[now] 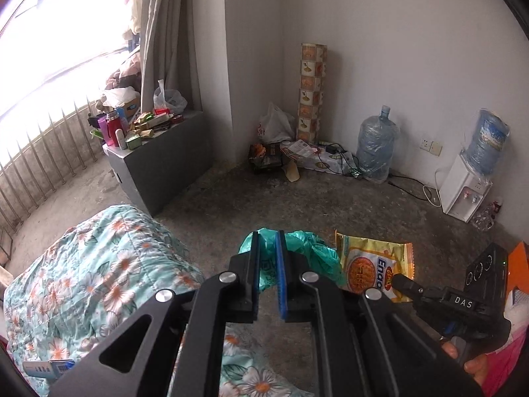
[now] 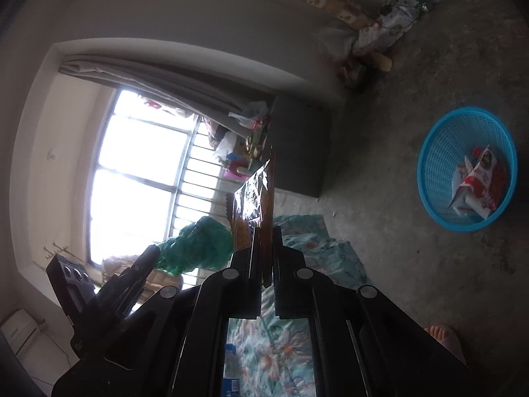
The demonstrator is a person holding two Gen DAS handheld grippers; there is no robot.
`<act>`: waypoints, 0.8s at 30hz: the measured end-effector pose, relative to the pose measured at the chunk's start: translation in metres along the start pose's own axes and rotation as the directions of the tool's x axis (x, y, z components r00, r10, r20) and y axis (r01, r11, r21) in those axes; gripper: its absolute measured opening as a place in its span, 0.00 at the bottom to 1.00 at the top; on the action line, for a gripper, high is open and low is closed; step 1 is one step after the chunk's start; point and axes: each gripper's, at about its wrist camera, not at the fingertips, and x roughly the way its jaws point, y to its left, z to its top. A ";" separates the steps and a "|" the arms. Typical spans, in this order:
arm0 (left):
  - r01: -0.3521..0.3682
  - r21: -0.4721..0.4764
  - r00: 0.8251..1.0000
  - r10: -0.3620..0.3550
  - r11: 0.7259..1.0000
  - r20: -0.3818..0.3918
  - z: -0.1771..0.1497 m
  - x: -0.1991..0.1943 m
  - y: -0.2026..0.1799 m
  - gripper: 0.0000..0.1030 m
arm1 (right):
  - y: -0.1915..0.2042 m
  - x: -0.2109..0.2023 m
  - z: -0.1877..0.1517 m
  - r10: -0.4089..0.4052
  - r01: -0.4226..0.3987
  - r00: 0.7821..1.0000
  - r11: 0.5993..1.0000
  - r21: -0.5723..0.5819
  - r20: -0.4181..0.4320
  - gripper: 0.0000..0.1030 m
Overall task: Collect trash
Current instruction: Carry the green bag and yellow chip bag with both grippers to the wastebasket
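In the left wrist view my left gripper (image 1: 267, 236) is shut on a crumpled green plastic bag (image 1: 307, 254), which bulges out to the right of the fingers. Beside it my right gripper (image 1: 396, 281) pinches the corner of a yellow snack wrapper (image 1: 367, 264). In the right wrist view the right gripper (image 2: 264, 231) clamps that wrapper (image 2: 254, 192) edge-on, foil side showing. The green bag (image 2: 198, 244) hangs from the left gripper (image 2: 152, 254) to its left. A blue mesh basket (image 2: 436, 152) stands on the floor at the right with red and white wrappers (image 2: 476, 182) inside.
A floral quilt (image 1: 99, 264) covers a bed edge under both grippers. A grey cabinet (image 1: 158, 165) loaded with bottles stands by the window. Bags and cables fill the corner (image 1: 291, 155). A water jug (image 1: 375, 145) and a white dispenser (image 1: 466, 188) line the wall.
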 end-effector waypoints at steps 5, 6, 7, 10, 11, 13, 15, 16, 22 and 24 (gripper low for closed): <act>0.001 0.007 1.000 -0.001 1.000 -0.008 0.000 0.011 -0.011 0.08 | -0.010 -0.006 0.004 -0.017 0.016 0.999 1.000 0.020 0.028 0.04; 0.001 0.007 1.000 -0.001 1.000 -0.009 0.000 0.013 -0.012 0.08 | -0.011 -0.007 0.005 -0.020 0.019 0.999 1.000 0.022 0.033 0.04; 0.001 0.007 1.000 -0.001 1.000 -0.011 -0.001 0.014 -0.014 0.08 | -0.012 -0.008 0.005 -0.022 0.021 0.999 0.999 0.025 0.037 0.04; 0.002 0.008 1.000 -0.002 1.000 -0.018 -0.003 0.018 -0.016 0.08 | -0.013 -0.011 0.005 -0.029 0.027 0.999 0.999 0.028 0.046 0.04; 0.003 0.007 1.000 -0.003 1.000 -0.021 -0.004 0.020 -0.016 0.08 | -0.013 -0.012 0.005 -0.030 0.029 0.998 0.999 0.029 0.048 0.04; 0.008 0.002 1.000 -0.008 1.000 -0.027 -0.005 0.024 -0.013 0.08 | -0.013 -0.013 0.006 -0.036 0.035 0.998 0.999 0.028 0.056 0.04; 0.015 -0.003 0.999 -0.015 1.000 -0.032 -0.005 0.027 -0.015 0.08 | -0.012 -0.014 0.004 -0.044 0.043 0.997 0.999 0.028 0.063 0.04; 0.020 -0.005 0.999 -0.020 1.000 -0.036 -0.005 0.029 -0.017 0.08 | -0.014 -0.015 0.004 -0.049 0.047 0.997 0.998 0.028 0.066 0.04; 0.064 -0.002 0.995 -0.064 0.998 -0.077 -0.006 0.052 -0.028 0.08 | -0.042 -0.042 0.021 -0.165 0.156 0.973 0.986 0.065 0.161 0.04; 0.092 -0.010 0.991 -0.092 0.996 -0.095 -0.007 0.064 -0.035 0.08 | -0.061 -0.058 0.029 -0.233 0.216 0.949 0.971 0.100 0.210 0.04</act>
